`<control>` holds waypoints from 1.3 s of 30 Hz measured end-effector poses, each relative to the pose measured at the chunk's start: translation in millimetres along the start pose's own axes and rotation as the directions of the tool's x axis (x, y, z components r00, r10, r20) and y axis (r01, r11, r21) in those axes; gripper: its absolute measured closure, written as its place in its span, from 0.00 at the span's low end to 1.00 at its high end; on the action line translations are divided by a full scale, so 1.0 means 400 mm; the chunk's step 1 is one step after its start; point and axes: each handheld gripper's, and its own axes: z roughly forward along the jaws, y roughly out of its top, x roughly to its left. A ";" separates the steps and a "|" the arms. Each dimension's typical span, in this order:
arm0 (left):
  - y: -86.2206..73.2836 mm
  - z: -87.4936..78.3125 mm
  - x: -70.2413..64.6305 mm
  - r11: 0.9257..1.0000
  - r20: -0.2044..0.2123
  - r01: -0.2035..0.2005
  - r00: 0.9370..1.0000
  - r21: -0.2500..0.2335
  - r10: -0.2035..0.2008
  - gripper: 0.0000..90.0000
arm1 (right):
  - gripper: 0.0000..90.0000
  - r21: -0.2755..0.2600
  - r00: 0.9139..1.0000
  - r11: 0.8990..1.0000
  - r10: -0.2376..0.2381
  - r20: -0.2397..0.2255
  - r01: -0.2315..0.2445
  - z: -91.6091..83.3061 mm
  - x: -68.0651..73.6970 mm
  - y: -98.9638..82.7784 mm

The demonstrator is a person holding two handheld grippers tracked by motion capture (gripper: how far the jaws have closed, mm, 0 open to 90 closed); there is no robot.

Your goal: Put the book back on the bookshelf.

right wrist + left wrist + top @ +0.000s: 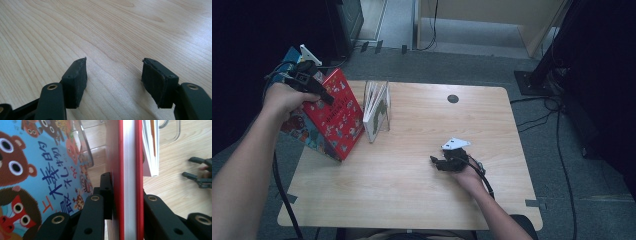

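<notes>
A red picture book (340, 118) stands tilted at the table's left edge. My left gripper (328, 99) is shut on its top edge; in the left gripper view the jaws clamp the red covers and white page block (128, 165), my left gripper (126, 195) at its base. Behind it lies a blue book with cartoon bears (35, 170), partly hidden (298, 126). A white book (376, 107) stands in a clear stand (387, 112) just to the right. My right gripper (435, 163) rests low over the bare wooden table (75, 30), open and holding nothing (113, 75).
The clear stand's curved wall (85, 147) sits close to the red book, the white book (151, 150) on its other side. A round black plug (453, 98) marks the table's far middle. Cables (557, 130) trail on the floor at the right.
</notes>
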 end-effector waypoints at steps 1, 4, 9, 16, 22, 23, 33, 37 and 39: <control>0.003 -0.001 0.001 1.000 0.003 0.001 1.000 0.002 -0.001 0.88 | 0.41 0.000 1.000 1.000 0.000 0.000 0.000 0.000 0.000 0.000; 0.011 -0.010 -0.004 1.000 -0.010 -0.005 1.000 -0.015 0.005 0.88 | 0.41 0.000 1.000 1.000 0.000 0.000 0.000 0.000 0.000 0.000; 0.028 -0.016 -0.002 0.998 0.000 0.022 1.000 -0.066 -0.022 0.88 | 0.41 0.000 1.000 1.000 0.004 0.002 -0.004 0.001 0.001 0.001; 0.054 -0.007 0.012 0.995 -0.006 0.051 0.999 -0.081 -0.051 0.89 | 0.41 0.002 1.000 1.000 0.007 0.005 -0.007 0.003 0.001 0.003; 0.070 0.002 0.025 0.991 -0.005 0.076 0.997 -0.110 -0.078 0.89 | 0.41 0.001 1.000 1.000 0.008 0.007 -0.008 0.003 0.002 0.003; 0.072 0.004 0.026 0.991 -0.011 0.076 0.997 -0.110 -0.078 0.89 | 0.41 0.001 1.000 1.000 0.008 0.007 -0.008 0.003 0.002 0.003; 0.078 0.032 0.044 0.986 -0.028 0.106 0.993 -0.132 -0.111 0.89 | 0.41 0.002 1.000 1.000 0.013 0.013 -0.013 0.003 0.003 0.003; 0.079 0.032 0.045 0.981 -0.016 0.110 0.993 -0.159 -0.114 0.88 | 0.41 0.002 1.000 1.000 0.013 0.012 -0.013 0.003 0.003 0.003; 0.079 0.034 0.045 0.979 -0.015 0.112 0.993 -0.172 -0.116 0.89 | 0.41 0.002 1.000 1.000 0.013 0.012 -0.013 0.003 0.003 0.003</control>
